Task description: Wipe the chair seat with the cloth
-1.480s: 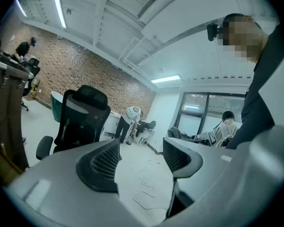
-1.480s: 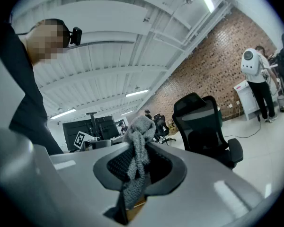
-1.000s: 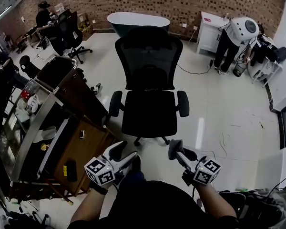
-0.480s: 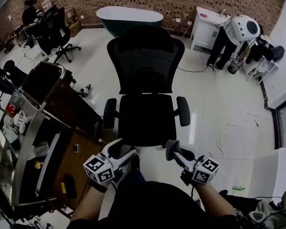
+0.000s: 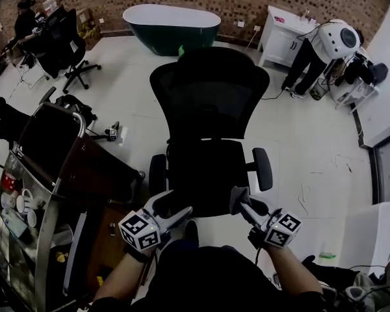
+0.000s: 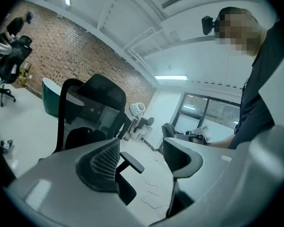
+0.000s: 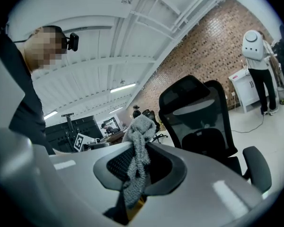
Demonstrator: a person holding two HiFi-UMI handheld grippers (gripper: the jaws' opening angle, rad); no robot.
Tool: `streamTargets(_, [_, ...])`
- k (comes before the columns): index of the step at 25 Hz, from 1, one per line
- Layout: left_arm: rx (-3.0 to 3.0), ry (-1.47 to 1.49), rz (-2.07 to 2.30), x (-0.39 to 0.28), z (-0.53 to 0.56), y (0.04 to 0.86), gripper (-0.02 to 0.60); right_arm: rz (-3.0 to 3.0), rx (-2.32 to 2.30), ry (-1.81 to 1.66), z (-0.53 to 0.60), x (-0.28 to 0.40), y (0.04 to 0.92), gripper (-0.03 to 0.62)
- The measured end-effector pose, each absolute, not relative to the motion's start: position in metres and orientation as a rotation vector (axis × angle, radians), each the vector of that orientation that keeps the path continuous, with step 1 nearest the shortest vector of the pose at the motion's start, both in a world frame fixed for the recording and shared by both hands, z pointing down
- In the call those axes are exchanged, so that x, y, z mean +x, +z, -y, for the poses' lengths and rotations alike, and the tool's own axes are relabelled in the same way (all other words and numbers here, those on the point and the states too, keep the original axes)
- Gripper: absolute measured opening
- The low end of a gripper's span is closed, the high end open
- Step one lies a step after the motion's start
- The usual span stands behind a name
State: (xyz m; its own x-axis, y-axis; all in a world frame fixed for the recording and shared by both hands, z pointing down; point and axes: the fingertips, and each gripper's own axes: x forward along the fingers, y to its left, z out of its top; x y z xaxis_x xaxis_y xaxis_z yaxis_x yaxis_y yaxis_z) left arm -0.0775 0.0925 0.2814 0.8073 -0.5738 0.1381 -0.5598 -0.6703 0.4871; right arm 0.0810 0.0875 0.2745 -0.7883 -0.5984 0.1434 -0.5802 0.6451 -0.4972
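Note:
A black office chair (image 5: 208,103) with a mesh back stands on the pale floor, and its seat (image 5: 205,171) faces me. Both grippers hover at the seat's front edge. My left gripper (image 5: 171,207) is open, with nothing between its jaws (image 6: 142,148); the chair (image 6: 92,105) shows beyond it. My right gripper (image 5: 245,201) is shut on a grey fuzzy cloth (image 7: 138,145), which sticks up and hangs down between the jaws (image 7: 141,161). The chair (image 7: 199,119) is to that gripper's right. In the head view I cannot make out the cloth.
A metal cart (image 5: 32,187) with cups and a brown desk stands close on the left. A dark green bathtub (image 5: 171,23) and a white cabinet (image 5: 279,41) line the brick wall. A person (image 5: 322,47) bends over at the back right. Another chair (image 5: 58,44) is at the far left.
The chair has come closer in the head view, and its seat edge now lies right at both grippers. The cart has slid down the left side. Neither gripper's state has changed.

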Motion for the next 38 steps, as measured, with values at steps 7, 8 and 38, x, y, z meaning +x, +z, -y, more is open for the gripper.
streamTargets(7, [2.429, -0.022, 0.814, -0.091, -0.059, 0.303, 0.311, -2.833, -1.024, -0.91, -0.049, 0.054, 0.298, 0.054])
streamTargets(8, [2.42, -0.02, 0.815, -0.09, -0.054, 0.307, 0.312, -2.843, -1.027, -0.925, -0.043, 0.052, 0.305, 0.055])
streamTargets(38, [2.137, 0.029, 0.995, -0.125, 0.094, 0.522, 0.316, -3.546, -0.914, -1.126, 0.218, -0.141, 0.735, 0.057])
